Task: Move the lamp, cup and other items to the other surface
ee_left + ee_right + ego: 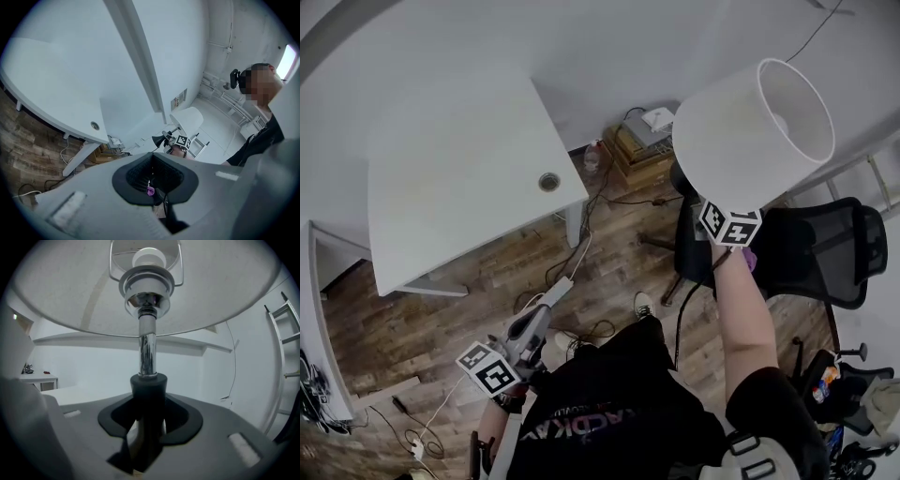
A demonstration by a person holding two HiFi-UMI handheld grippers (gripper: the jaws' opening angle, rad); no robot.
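Carrying the lamp [753, 127] is the step in hand, I judge.

Head view: the right tool [729, 225] holds it in the air, tilted, above the chair [825, 248] and well apart from the right edge of the worktop [459, 169]. The worktop is bare except for one cable hole near the corner closest to the lamp. The left tool [553, 292] is low over the floor, near that same corner. A dark cord [678, 323] hangs below the right hand. Maybe it is the lamp's, I cannot tell, so watch that it does not catch the chair.

Left gripper view: the left tool is clenched, the ribbed pads meet and nothing is between them. So it is free, e.g. to steady the lamp from below.

Right gripper view: the right tool grasps the lamp at the black collar [148, 386] under the chrome stem [147, 350], w/ the wide shade [70, 291] above. The load looks top-heavy, I think. Bring the stem upright, move slowly and give the shade room. Do not release until the foot stands flat, well inside the edge of the other surface.
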